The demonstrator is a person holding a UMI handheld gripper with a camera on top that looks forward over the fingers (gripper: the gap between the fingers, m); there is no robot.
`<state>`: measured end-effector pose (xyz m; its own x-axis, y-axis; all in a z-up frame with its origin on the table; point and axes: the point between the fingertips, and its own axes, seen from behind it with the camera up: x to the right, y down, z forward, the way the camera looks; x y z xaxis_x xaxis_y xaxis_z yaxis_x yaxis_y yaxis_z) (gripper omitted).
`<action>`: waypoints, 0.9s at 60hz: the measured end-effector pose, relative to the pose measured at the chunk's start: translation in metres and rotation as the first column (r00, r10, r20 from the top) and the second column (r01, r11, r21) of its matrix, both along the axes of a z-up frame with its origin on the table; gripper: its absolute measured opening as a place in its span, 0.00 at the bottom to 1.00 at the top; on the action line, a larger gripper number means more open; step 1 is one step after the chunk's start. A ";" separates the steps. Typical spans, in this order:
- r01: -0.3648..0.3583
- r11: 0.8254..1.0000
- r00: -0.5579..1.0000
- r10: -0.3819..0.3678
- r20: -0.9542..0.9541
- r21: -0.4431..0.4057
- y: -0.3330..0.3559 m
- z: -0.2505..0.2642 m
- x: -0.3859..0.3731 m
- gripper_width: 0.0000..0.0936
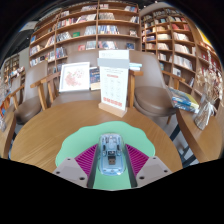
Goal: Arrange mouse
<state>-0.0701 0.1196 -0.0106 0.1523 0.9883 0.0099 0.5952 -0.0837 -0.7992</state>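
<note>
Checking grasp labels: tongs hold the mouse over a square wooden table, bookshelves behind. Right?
Not quite: the table is round, not square, as the gripper view shows by its curved edge. The rest stands: the tongs hold the mouse between the pink pads, with bookshelves behind.
</note>
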 end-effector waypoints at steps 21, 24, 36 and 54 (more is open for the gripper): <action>-0.001 1.000 0.997 0.002 -0.079 0.011 -0.036 0.097 0.097 0.90; 0.004 1.000 0.995 -0.003 -0.098 0.008 -0.045 0.116 0.125 0.91; -0.011 1.000 0.992 0.013 -0.127 0.015 -0.074 0.153 0.224 0.91; -0.067 0.995 0.989 0.076 -0.130 0.070 -0.092 0.154 0.301 0.92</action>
